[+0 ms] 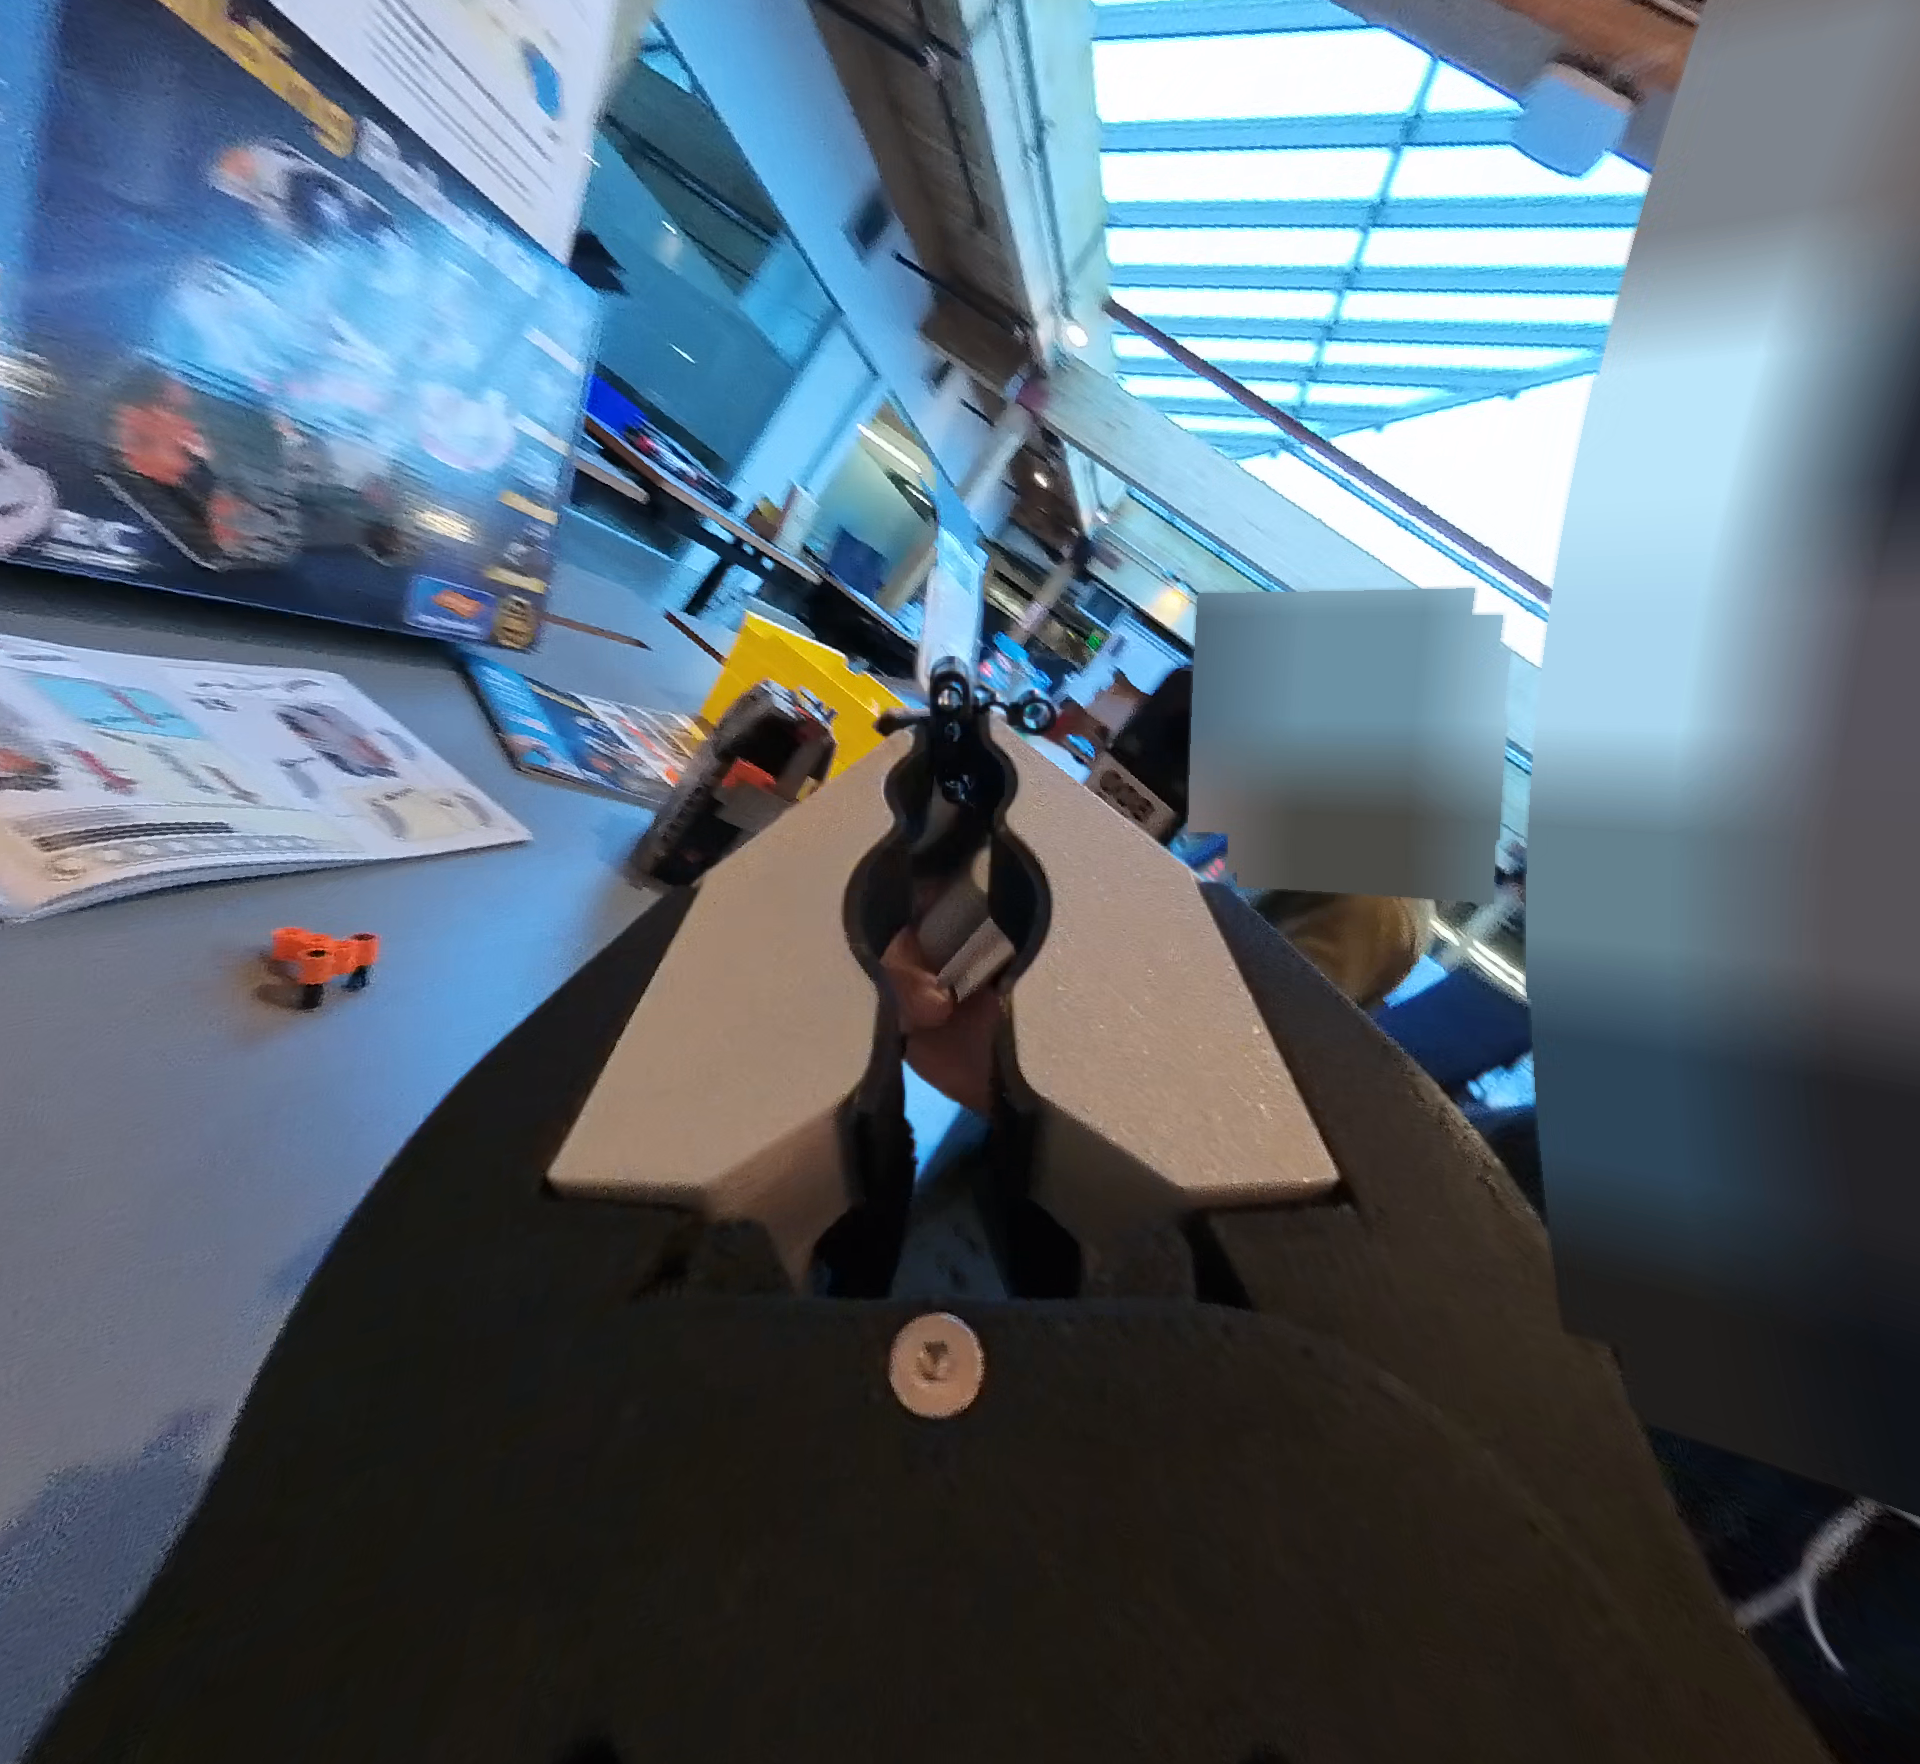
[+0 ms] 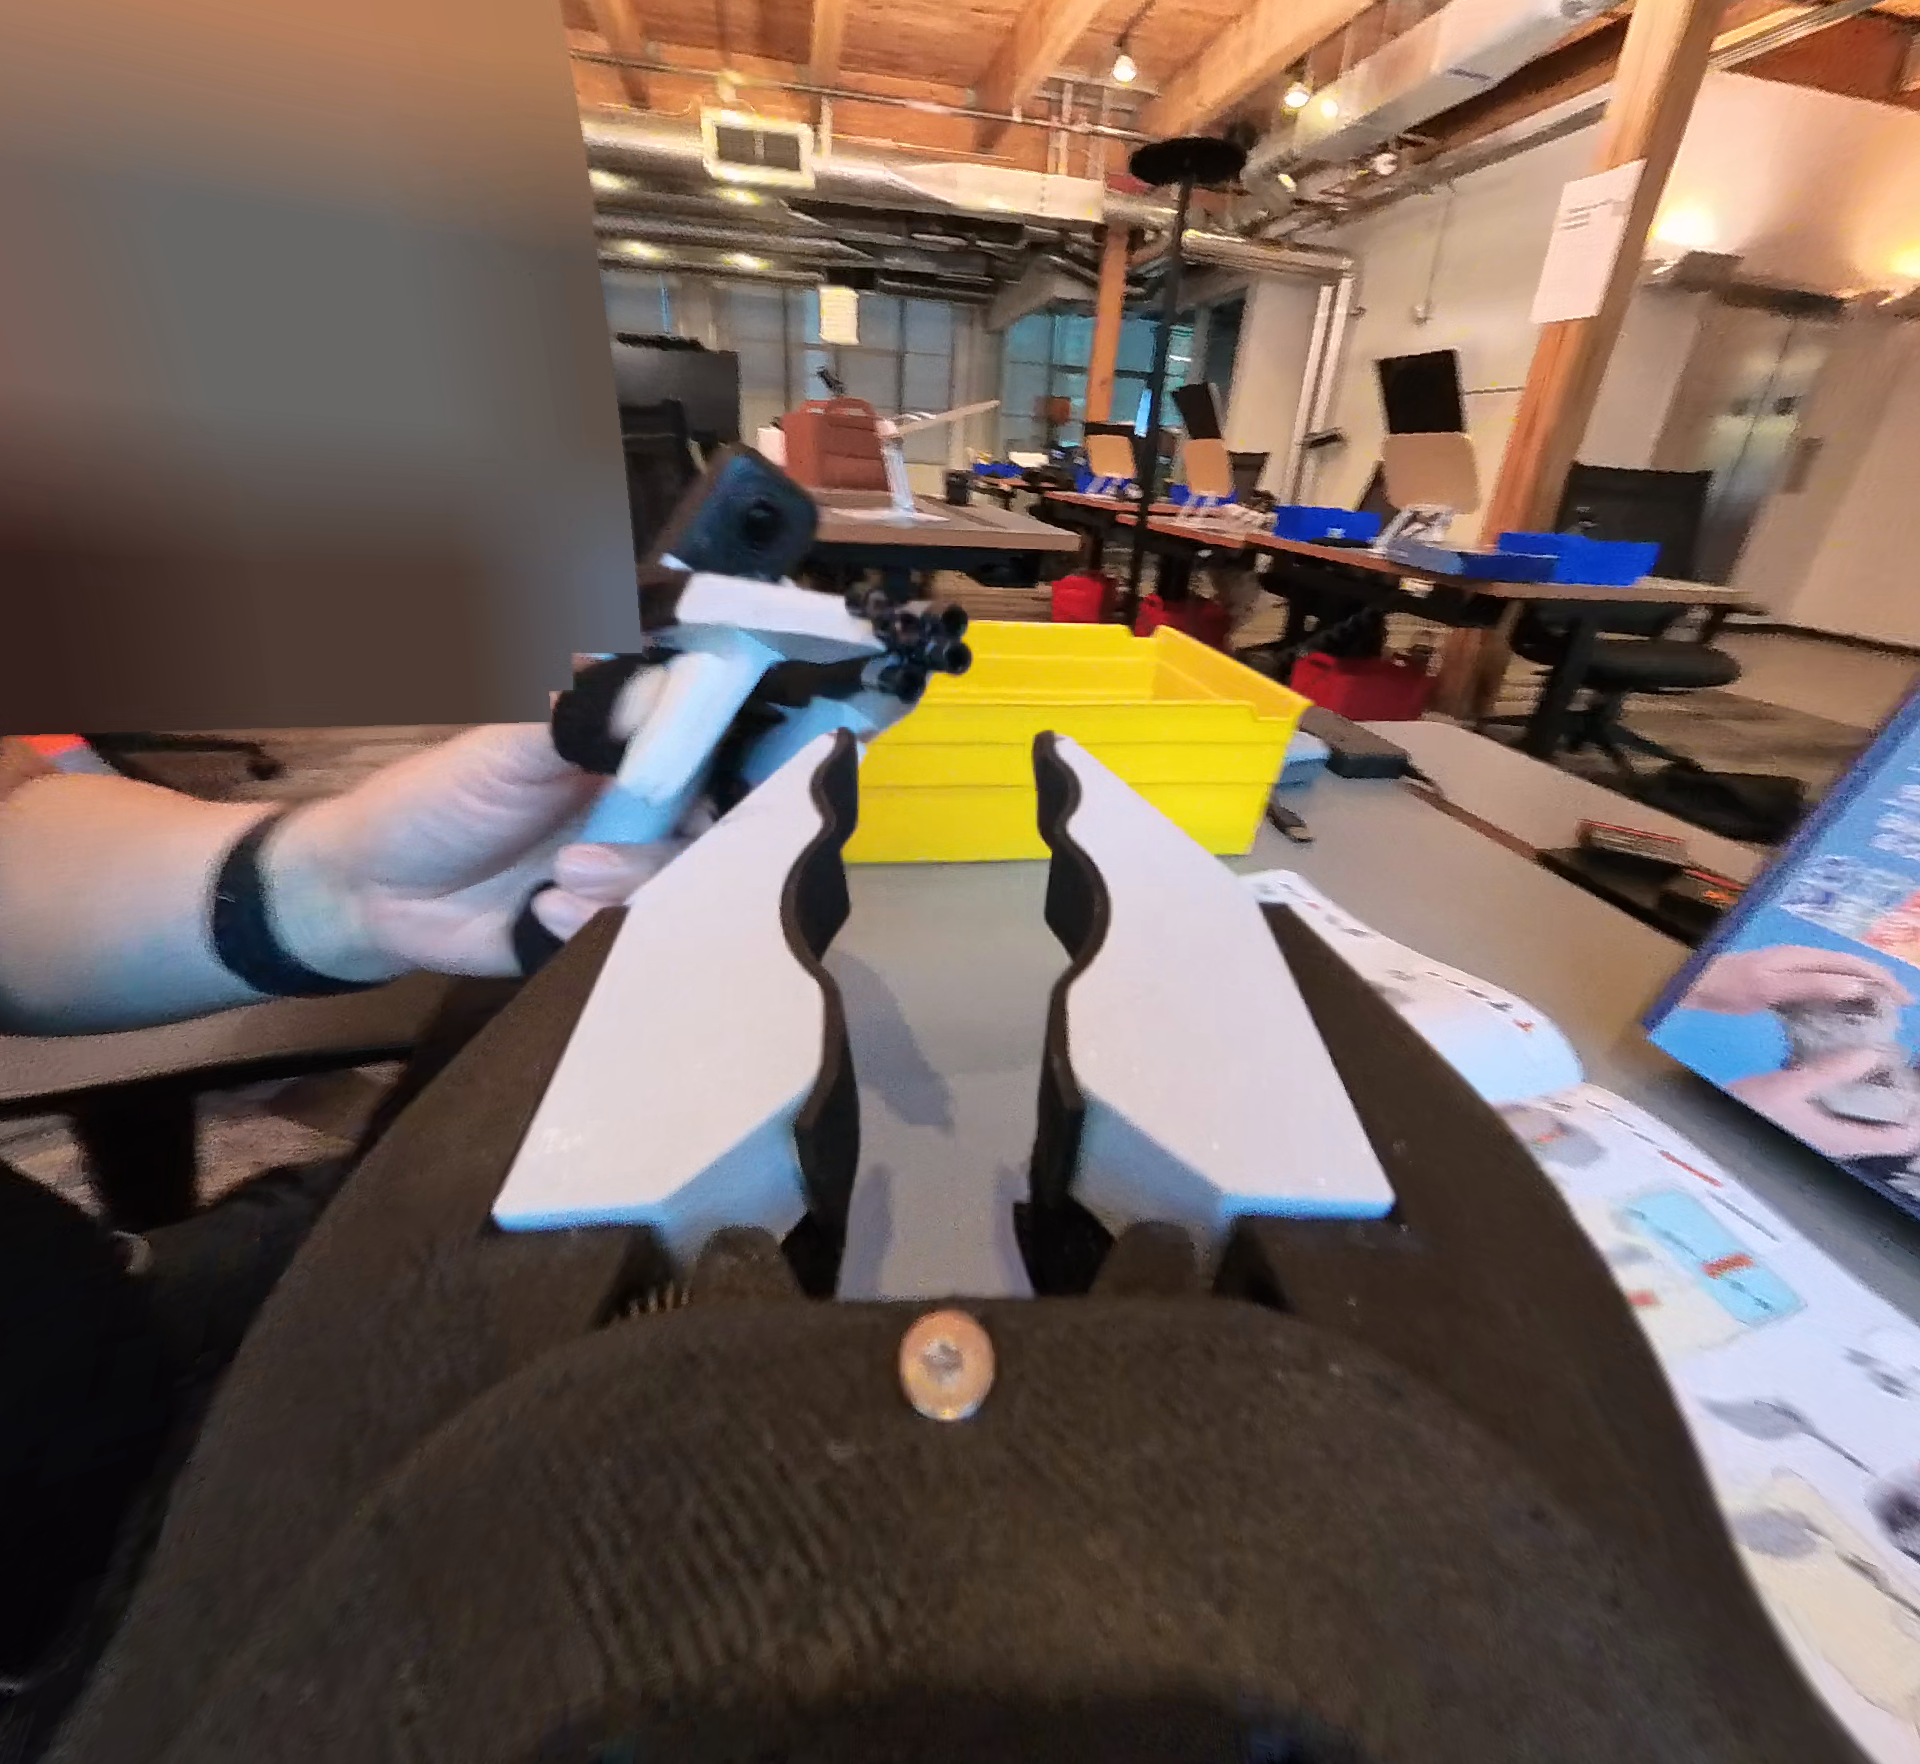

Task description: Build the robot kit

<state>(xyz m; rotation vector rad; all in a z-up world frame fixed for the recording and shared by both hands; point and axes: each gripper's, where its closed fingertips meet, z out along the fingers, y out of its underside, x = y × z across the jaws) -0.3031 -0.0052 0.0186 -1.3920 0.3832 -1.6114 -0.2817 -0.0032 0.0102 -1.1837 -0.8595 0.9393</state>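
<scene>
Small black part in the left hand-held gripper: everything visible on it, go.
The small black part is pinched at the very tip of the left hand-held gripper, whose jaws are shut on it. It looks like glossy black plastic, a cluster of short pins or connectors with round ends, sticking out past the tips. From the right wrist view the same cluster is held in the air in front of the yellow bin, touching only the fingers.

Left gripper (image 1: pixel 951 738): fingers closed on a small black plastic building-toy piece w/ round pin holes (image 1: pixel 961 712), held up off the surface, tilted. Same piece in right wrist view (image 2: pixel 914 649), sticking out past the fingertips, in front of a yellow plastic bin (image 2: pixel 1081 758). Right gripper (image 2: pixel 945 779): fingers apart, holding nothing, above the grey surface (image 2: pixel 935 914).
</scene>
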